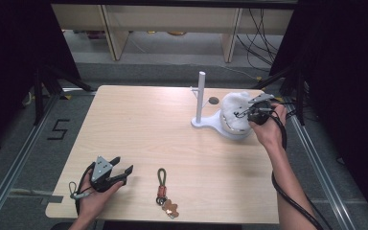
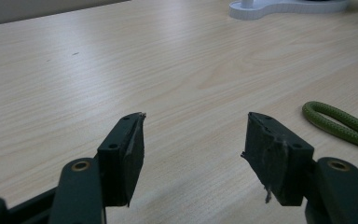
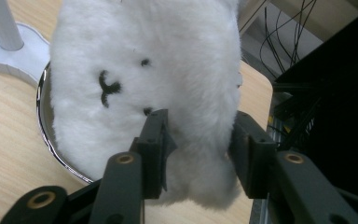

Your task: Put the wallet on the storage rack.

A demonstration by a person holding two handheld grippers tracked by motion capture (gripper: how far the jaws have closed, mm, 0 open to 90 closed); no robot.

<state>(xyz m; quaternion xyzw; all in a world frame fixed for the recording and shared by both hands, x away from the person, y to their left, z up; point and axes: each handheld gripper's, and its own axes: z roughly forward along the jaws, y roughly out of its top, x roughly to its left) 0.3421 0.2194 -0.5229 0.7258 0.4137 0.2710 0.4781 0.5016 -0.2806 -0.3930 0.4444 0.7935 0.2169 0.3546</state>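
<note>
In the right gripper view, the right gripper (image 3: 198, 140) had its two black jaws pressed into the lower part of a white, fluffy plush toy with a stitched black face (image 3: 144, 79), holding it by a fold of fur. How much of the toy lay between the jaws was hidden by the pile, and its top ran out of the picture. Under and behind the toy curved the shiny metal rim of a shallow round dish (image 3: 44, 126); the toy sat in it, covering its inside, so the bottom of the dish could not be made out. Beyond the dish, to the jaws' left, stood a white plastic stand with a flat lobed base and an upright post (image 3: 2, 35), the post cut off at the top. Just to the jaws' right the pale wooden table (image 3: 9, 154) ended, with dark cables past its edge.

The left gripper (image 2: 193, 140) rested low on the table with its jaws spread wide and nothing between them. Near its right jaw lay a green braided cord loop (image 2: 340, 122), cut off at the picture's edge; in the high view it belonged to a keyring with a small brown bear-shaped charm (image 1: 171, 208). Far ahead of the jaws, the stand's base showed partly.
</note>
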